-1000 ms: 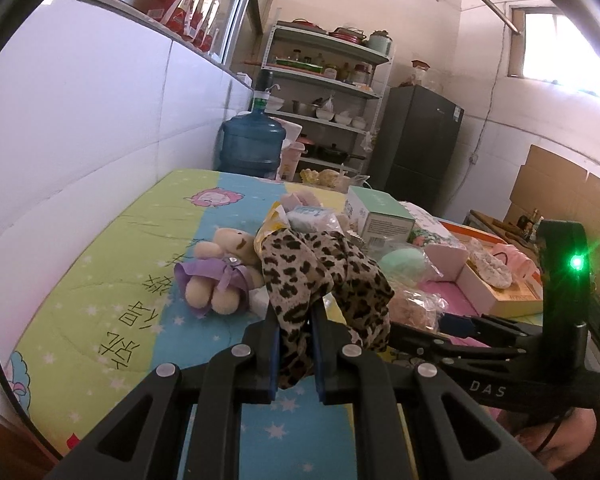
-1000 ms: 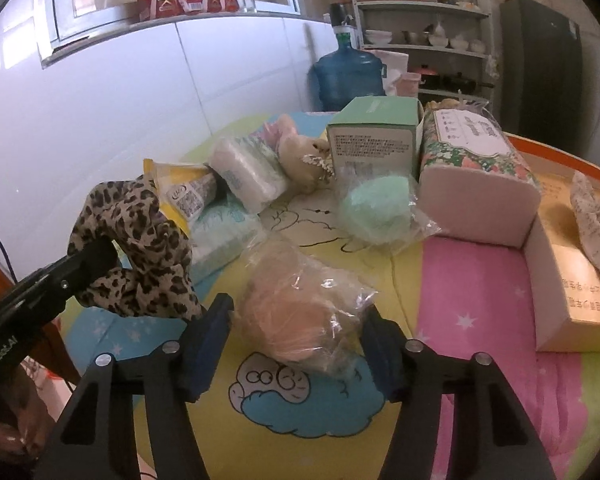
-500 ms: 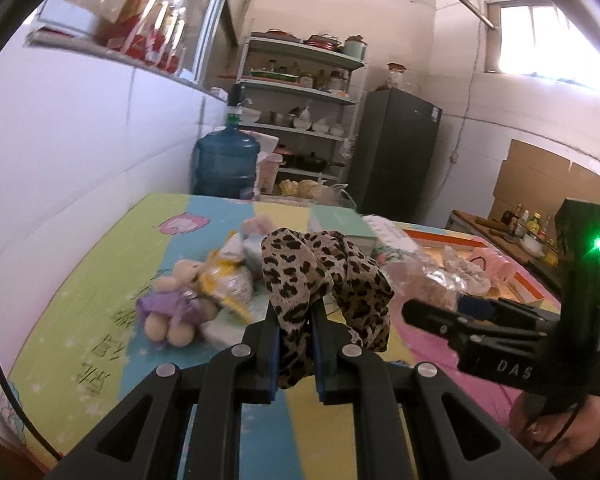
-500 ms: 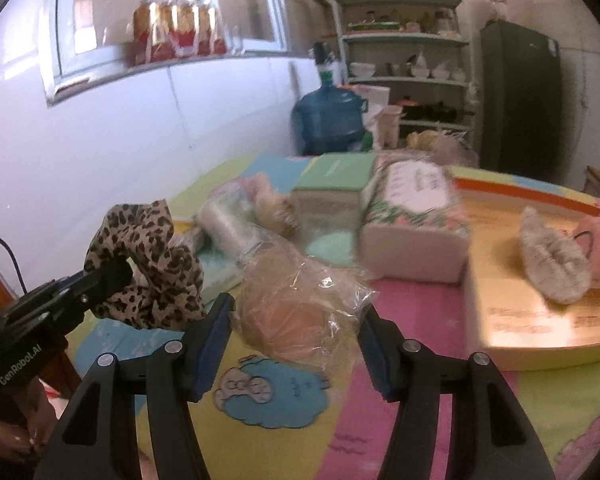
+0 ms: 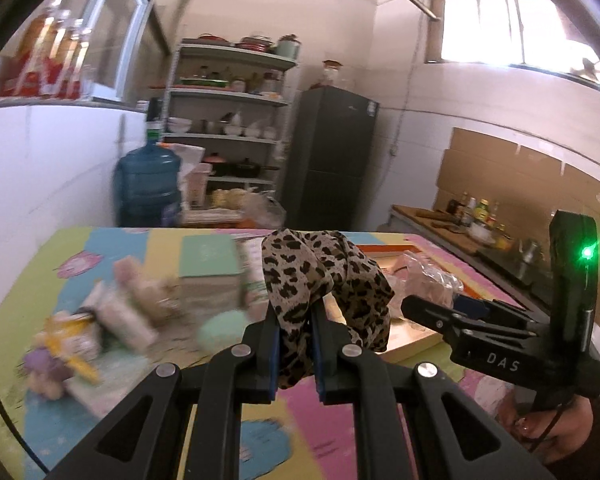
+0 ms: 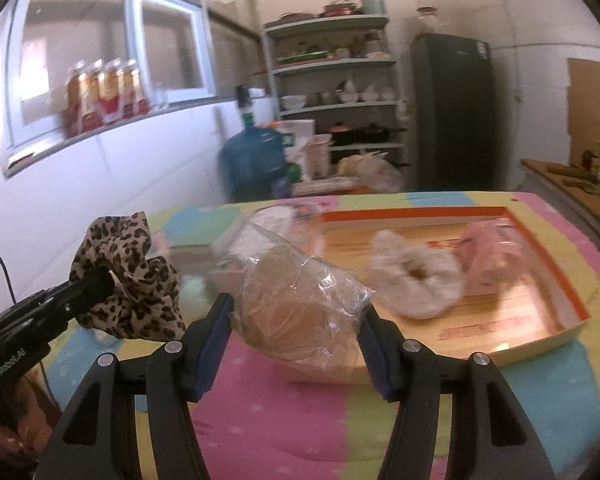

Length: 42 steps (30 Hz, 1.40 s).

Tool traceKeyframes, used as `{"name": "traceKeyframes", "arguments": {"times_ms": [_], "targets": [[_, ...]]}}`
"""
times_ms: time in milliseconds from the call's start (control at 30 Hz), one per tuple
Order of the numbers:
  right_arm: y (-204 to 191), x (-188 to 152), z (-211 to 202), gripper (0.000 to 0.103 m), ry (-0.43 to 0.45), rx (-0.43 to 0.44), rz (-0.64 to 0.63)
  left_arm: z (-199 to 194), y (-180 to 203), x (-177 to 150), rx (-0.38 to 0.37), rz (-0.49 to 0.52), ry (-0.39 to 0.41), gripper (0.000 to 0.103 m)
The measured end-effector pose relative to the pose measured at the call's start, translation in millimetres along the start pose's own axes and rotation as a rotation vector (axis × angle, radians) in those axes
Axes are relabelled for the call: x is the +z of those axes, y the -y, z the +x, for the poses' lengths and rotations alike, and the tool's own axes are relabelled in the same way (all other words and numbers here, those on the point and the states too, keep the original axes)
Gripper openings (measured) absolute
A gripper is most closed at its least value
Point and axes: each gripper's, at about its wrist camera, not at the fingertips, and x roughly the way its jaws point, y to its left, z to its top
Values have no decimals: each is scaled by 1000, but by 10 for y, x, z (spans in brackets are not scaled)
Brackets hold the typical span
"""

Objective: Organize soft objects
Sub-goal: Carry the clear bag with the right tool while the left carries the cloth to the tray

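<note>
The left gripper (image 5: 294, 344) is pinched tight on a leopard-print scrunchie (image 5: 324, 280), its blue pads pressed into the fabric, which bunches above and droops below the fingers, clear of the table. The right wrist view shows the same scrunchie (image 6: 130, 276) from the side, hanging over the table's left edge at the tip of the left gripper (image 6: 100, 286).

The right gripper (image 6: 296, 340) stands wide, its pads pressing both sides of a peach-coloured soft item in a crinkled clear bag (image 6: 300, 308), held above the pink stripe of the colourful table cover (image 6: 268, 412), at the near edge of the orange-rimmed shallow box (image 6: 556, 264). From the left wrist view only the outer side of the right gripper (image 5: 440, 308) and part of the bag (image 5: 432, 284) show.

Only the right wrist view looks into the box: a fluffy white scrunchie (image 6: 416, 280) and a blurred pink soft item (image 6: 488, 252) lie on its floor.

Only the left wrist view shows the heap toward the table's left edge, blurred: a purple plush toy (image 5: 48, 368), a yellow packet (image 5: 72, 340), a beige plush toy (image 5: 148, 288), a mint-green round item (image 5: 220, 328) and a green-topped box (image 5: 210, 258).

Beyond the far edge stand a blue water jug (image 6: 254, 160), a shelf rack (image 6: 336, 80) and a dark refrigerator (image 6: 452, 108).
</note>
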Motion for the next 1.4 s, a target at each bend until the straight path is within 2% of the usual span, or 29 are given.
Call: {"name": "traceKeyframes", "arguments": {"times_ms": [367,733,1033,1400], "targets": [[807,67,-195,62,24,-102,53,602,624,143,-78,38,-50,13],[1445,19,-120,62,-7,-135,103,1154,966,59,-85,43,-130,13],[1673,-14,116,62,-52,-130,120,1532,985,-40,-56,27,-211,13],[1787,-64,365,62,-101,-133,140,1755,988,-124,-56,6,-285,14]]}}
